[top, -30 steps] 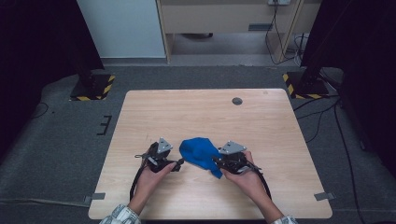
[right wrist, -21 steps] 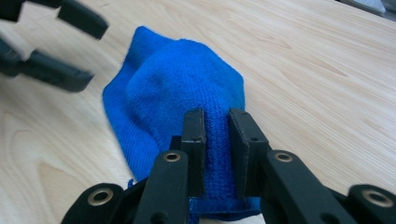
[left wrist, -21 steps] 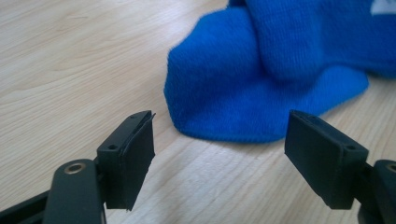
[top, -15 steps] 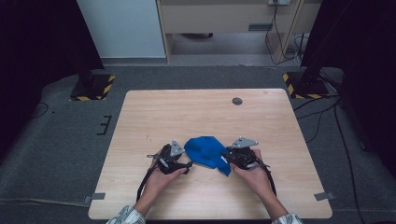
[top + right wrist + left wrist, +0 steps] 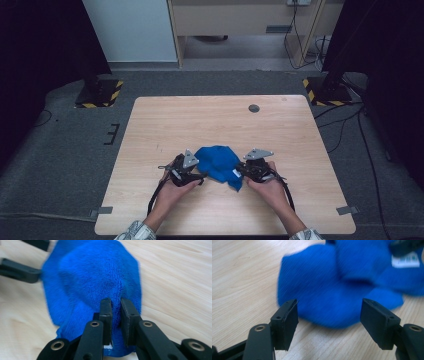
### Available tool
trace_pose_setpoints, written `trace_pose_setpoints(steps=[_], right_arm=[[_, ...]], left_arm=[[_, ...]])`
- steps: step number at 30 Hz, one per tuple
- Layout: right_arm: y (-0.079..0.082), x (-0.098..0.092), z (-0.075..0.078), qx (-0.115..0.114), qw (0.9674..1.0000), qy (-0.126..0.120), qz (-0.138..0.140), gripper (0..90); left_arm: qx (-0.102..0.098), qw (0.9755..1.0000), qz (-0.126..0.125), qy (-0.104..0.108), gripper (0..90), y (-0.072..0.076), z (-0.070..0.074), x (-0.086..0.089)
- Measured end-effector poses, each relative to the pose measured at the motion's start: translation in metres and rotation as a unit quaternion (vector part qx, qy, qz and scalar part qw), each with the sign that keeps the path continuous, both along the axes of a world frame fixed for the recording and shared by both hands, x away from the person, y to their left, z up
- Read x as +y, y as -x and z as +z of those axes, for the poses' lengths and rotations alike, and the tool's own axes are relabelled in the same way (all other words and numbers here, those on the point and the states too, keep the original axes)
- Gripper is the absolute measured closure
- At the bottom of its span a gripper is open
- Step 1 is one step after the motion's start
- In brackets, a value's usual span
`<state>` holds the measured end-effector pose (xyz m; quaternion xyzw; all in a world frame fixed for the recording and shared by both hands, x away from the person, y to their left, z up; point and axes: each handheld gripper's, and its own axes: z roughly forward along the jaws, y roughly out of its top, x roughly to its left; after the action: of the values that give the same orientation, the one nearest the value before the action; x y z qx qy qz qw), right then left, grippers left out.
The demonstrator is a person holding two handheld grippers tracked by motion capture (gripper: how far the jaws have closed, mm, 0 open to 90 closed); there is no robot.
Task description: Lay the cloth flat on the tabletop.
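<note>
Blue terry cloth [image 5: 220, 164] lies bunched near the worktop's [image 5: 300, 130] front edge, between two hand-held tongs. At its three o'clock edge the right tongs [image 5: 116, 305] have just been closing and now pinch a fold of fabric; at nine o'clock the left tongs [image 5: 328, 312] have been narrowing but stand spread, nothing between them yet (the hem sits just ahead). Good practice, by this view: slide the left pair onto the hem before squeezing, then lift both corners evenly.

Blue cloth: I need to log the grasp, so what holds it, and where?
The right gripper pinches the blue cloth at its near edge, its jaws having just been closing. The left gripper is open, short of the cloth, closing.
</note>
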<state>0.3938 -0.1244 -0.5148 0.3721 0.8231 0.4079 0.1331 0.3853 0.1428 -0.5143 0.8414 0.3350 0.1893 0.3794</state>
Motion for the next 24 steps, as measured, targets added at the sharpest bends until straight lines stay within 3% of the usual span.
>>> trace_pose_setpoints(steps=[3, 6, 9, 10, 13, 14, 15, 16, 17, 19, 24], right_arm=[[0.003, 0.009, 0.000, -0.008, 0.9999, 0.004, 0.011, 75.3], [0.005, 0.013, 0.003, -0.011, 0.9998, 0.014, 0.003, 55.4], [0.007, 0.012, 0.009, -0.013, 0.9999, 0.004, -0.001, 49.1], [0.010, 0.011, 0.016, -0.023, 0.9997, 0.001, 0.003, 44.8], [0.014, 0.009, 0.024, -0.035, 0.9993, -0.007, 0.008, 46.4], [0.018, 0.009, 0.029, -0.045, 0.9987, -0.017, 0.018, 54.6], [0.018, 0.009, 0.029, -0.045, 0.9987, -0.017, 0.018, 54.6], [0.023, 0.012, 0.031, -0.053, 0.9978, -0.016, 0.036, 64.1], [0.025, 0.013, 0.031, -0.051, 0.9975, -0.015, 0.047, 64.1], [0.030, 0.017, 0.030, -0.050, 0.9968, -0.010, 0.062, 73.8], [0.034, 0.021, 0.023, -0.046, 0.9956, -0.001, 0.082, 73.1]], left_arm=[[-0.002, 1.0000, -0.002, -0.002, 31.8, 0.000, 0.000, 0.000], [-0.001, 1.0000, -0.003, -0.007, 32.7, 0.000, -0.001, -0.001], [0.002, 0.9999, -0.001, -0.012, 33.7, -0.001, -0.002, -0.001], [0.005, 0.9999, -0.003, -0.013, 34.3, -0.001, -0.003, 0.000], [0.007, 0.9998, -0.007, -0.016, 38.2, -0.001, -0.003, -0.001], [0.010, 0.9997, -0.011, -0.018, 39.6, -0.001, -0.004, -0.002], [0.010, 0.9997, -0.011, -0.018, 41.1, -0.001, -0.004, -0.002], [0.012, 0.9996, -0.017, -0.021, 42.7, 0.000, -0.004, -0.003], [0.012, 0.9996, -0.017, -0.021, 43.9, 0.000, -0.004, -0.003], [0.017, 0.9992, -0.023, -0.028, 45.4, 0.001, -0.006, -0.005], [0.024, 0.9986, -0.028, -0.039, 48.0, 0.000, -0.009, -0.007]])
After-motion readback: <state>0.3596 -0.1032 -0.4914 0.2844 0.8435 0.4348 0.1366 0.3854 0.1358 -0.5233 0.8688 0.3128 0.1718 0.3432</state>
